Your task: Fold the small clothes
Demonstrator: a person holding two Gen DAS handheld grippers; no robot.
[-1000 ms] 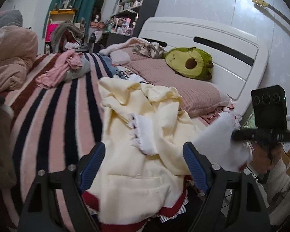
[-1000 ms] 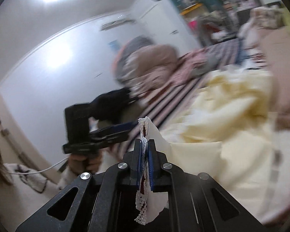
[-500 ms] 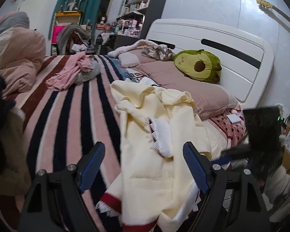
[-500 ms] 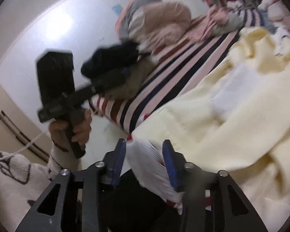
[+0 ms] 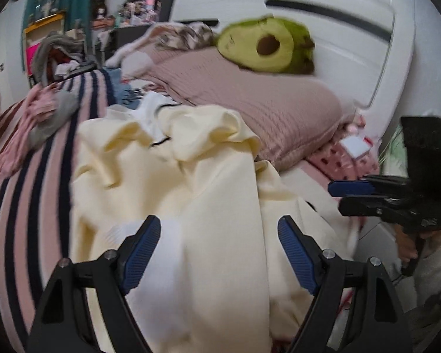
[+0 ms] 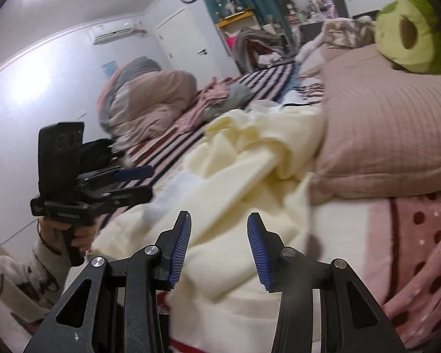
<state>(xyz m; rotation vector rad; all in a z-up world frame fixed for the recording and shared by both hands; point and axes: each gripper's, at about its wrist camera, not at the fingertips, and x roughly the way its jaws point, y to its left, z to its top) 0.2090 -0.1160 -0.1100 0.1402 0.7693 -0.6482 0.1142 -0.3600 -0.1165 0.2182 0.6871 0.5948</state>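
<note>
On the bed, across the striped blanket (image 5: 29,206), I find the pale yellow garment (image 5: 208,182) lying crumpled, its upper folds bunched against the ribbed pink pillow (image 5: 250,108). A small white cloth (image 5: 158,267) rests on the garment's near part, blurred in my left view, so I cannot make out its edges. My left gripper (image 5: 219,253) hangs over that spot with its jaws spread wide and just beginning to narrow; the white cloth and yellow fabric show between the blue pads (image 5: 141,253), but I see no pad pressing on either. My right gripper (image 6: 219,250) stands partly spread above the yellow garment, with fabric visible in the gap and nothing pinched. Each gripper appears in the other's view, held by a hand (image 6: 64,235) in a fuzzy white sleeve (image 6: 17,276). An avocado plush (image 5: 267,47) sits on the pillow against the white headboard (image 5: 352,29). A heap of pink and grey clothes (image 5: 38,117) lies farther along the blanket, well apart from the garment. I observe no baskets or bins near the work; the shelves (image 5: 138,3) in the background are too blurred to inventory.
</note>
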